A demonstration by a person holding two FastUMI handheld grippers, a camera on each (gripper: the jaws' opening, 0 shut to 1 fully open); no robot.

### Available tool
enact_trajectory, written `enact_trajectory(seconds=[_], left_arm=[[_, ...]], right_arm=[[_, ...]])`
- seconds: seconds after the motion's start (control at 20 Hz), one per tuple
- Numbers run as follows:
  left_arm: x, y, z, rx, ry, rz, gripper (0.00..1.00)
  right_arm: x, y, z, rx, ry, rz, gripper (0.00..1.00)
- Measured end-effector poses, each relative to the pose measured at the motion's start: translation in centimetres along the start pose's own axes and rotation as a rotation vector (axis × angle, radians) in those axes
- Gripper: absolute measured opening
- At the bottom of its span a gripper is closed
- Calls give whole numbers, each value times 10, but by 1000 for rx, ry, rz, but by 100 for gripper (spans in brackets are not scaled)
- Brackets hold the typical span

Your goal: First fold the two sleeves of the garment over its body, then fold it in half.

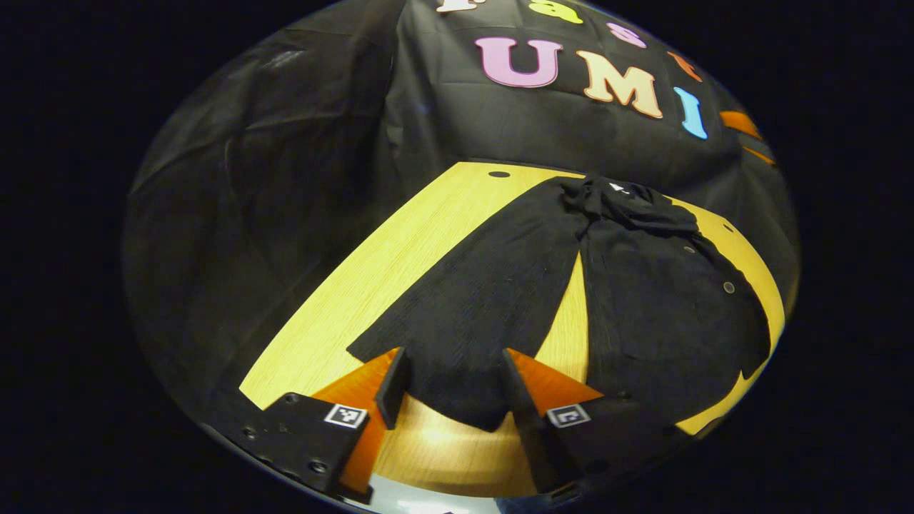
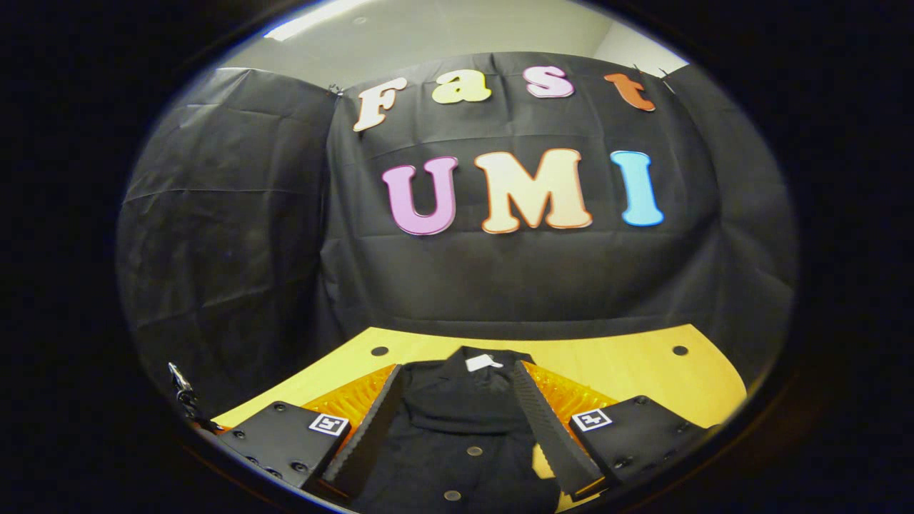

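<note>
Two sets of fingers spread wide, nothing held in either

My left gripper (image 1: 453,385) hangs over the near cuff of the left sleeve (image 1: 471,307), which lies spread away from the black garment (image 1: 657,307) on the wooden table (image 1: 371,278); my right gripper (image 2: 457,421) hovers above its collar (image 2: 464,382)

A wooden table (image 1: 400,250) with small round holes (image 2: 379,351) stands before the black cloth wall (image 2: 228,235).
</note>
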State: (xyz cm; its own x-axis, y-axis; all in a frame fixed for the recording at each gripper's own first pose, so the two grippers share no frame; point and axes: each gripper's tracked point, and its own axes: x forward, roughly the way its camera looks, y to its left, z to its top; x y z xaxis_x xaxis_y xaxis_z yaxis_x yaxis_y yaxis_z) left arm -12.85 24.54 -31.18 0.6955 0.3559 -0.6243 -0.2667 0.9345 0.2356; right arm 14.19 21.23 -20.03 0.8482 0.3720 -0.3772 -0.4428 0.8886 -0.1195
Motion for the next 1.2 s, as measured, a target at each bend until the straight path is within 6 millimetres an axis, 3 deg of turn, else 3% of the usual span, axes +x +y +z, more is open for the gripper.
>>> enact_trajectory(seconds=[0.25,0.3,0.35,0.45,0.6,0.85,1.05,1.2], left_arm=[[0,-4,3,-12,13,22,38],[1,-3,2,-12,13,30,29],[1,-4,3,-13,19,38,12],[2,-5,2,7,48,47,4],[3,-5,5,-2,73,56,0],[2,-2,13,-25,97,90,0],[-8,-12,58,-75,26,72,0],[-7,-45,109,-88,-57,32,0]], right_arm=[[-55,-53,-13,79,30,-110,94],[-65,-63,-10,95,18,-134,97],[-74,-73,-7,107,2,-155,97],[-92,-84,1,121,-16,-192,93],[-117,-107,4,137,-47,-241,93],[-127,-123,-2,154,-49,-246,97],[-124,-124,-8,154,-42,-228,94],[-123,-126,-16,161,-19,-219,97]])
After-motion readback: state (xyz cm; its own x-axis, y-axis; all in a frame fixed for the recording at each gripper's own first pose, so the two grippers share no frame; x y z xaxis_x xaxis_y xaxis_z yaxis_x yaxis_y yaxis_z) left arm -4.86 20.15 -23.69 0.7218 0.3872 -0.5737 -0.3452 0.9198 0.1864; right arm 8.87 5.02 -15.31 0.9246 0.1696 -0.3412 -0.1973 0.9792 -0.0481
